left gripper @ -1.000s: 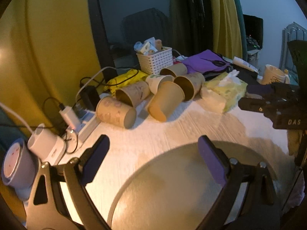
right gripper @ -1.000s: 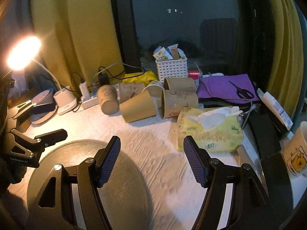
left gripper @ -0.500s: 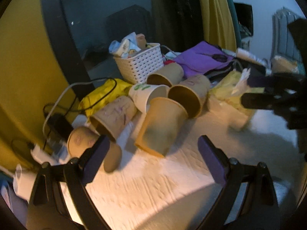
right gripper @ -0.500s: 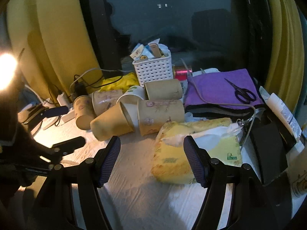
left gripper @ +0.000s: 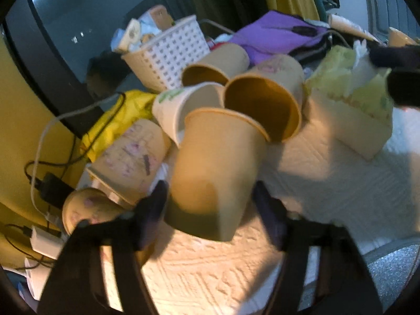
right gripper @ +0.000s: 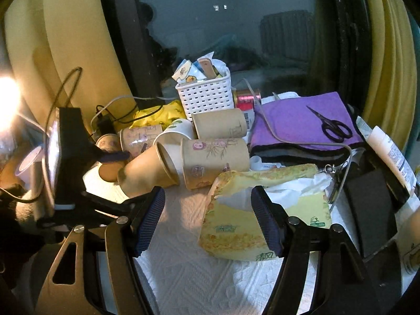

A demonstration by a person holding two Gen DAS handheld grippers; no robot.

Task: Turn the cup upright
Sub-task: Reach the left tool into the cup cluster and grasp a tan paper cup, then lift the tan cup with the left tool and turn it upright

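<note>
The plain brown cup [left gripper: 218, 173] is lying on its side at the front of a heap of tipped paper cups on the tabletop [left gripper: 328, 183], and the left claw [left gripper: 210, 207], released, is being set around its closed base end, one finger on each side. The squeeze is best being made gently and squarely across the base, so that the thin wall is not crushed and the printed cup [left gripper: 265, 99] touching its rim is not dragged along. The right claw [right gripper: 207, 220] is being held released and empty above the tissue pack [right gripper: 262, 210], on which only the characters 清风 and a "3" can be read.
</note>
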